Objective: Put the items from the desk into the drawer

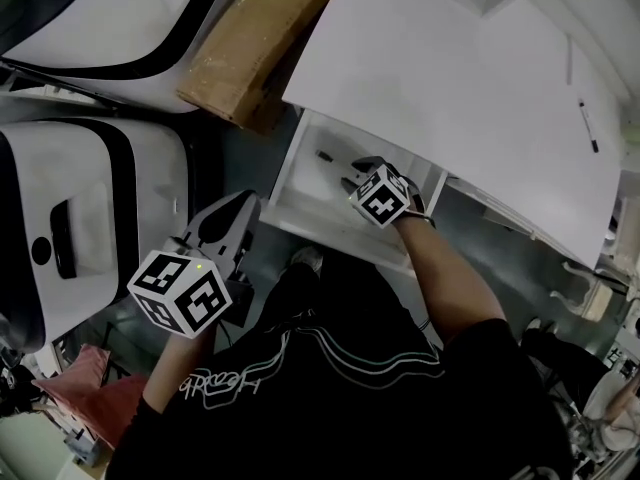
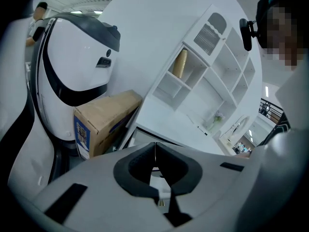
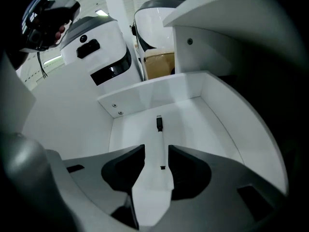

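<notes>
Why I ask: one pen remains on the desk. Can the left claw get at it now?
Probably not easily: the pen lies far right on the desk, beyond the drawer and right arm from the left claw.

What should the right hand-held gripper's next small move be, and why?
Probably lift the right hand-held gripper out of the drawer: its jaws stand apart, the pen lies free on the drawer floor, and a second pen waits on the desk.

Brown cardboard box (image 1: 252, 43) near a white, black-striped casing (image 1: 100, 198), reddish bundle (image 1: 90, 388) at lower left.
</notes>
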Demonstrator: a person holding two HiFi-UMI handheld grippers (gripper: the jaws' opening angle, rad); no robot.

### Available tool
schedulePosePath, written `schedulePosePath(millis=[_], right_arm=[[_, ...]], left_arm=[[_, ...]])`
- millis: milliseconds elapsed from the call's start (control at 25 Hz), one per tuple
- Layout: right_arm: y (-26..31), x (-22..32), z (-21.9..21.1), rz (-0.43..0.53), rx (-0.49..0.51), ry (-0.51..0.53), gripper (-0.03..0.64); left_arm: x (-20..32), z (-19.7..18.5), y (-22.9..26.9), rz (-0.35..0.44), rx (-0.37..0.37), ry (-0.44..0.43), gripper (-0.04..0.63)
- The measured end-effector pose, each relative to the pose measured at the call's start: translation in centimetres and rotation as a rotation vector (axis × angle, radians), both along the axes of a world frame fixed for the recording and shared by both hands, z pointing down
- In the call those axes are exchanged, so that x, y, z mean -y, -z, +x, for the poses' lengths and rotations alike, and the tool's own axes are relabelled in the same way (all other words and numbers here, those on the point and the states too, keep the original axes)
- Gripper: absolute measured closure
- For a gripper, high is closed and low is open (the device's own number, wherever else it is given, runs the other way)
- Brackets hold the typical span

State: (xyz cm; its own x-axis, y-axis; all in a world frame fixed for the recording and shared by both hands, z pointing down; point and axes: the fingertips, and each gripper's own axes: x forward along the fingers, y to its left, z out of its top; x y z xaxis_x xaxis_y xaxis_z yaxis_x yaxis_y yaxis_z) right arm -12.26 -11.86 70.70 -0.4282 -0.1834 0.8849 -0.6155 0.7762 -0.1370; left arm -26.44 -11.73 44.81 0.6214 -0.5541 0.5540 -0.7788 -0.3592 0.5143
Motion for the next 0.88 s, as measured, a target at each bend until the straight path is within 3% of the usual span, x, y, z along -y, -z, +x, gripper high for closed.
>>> schedulePosePath(millis=[120, 240, 600, 720, 880], right_arm=[[3.1, -1.3, 0.1, -0.002, 0.057, -0.045, 0.446], [9.1, -2.2, -0.3, 0.007, 0.243, -0.18, 0.448], [29.4, -6.8, 1.9, 0.331, 0.607, -0.479, 0.534], [33.6, -9.1, 3.1, 0.372, 0.765, -0.571, 0.549], [36.3, -12.0, 6.5, 0.427, 0.799, -0.678, 0.551]], left_arm=[[-0.4, 0.6, 1.3, 0.029, -0.016, -0.043, 0.574], [-0.9, 1.6, 3.0, 0.059, -0.031, -0.108, 0.574], [-3.8, 6.8, 7.6, 0.148, -0.115, -0.358, 0.574], [-5.2, 9.5, 9.4, 0.176, -0.153, -0.454, 0.574], [-6.7, 14.8, 11.5, 0.213, -0.2, -0.59, 0.574]])
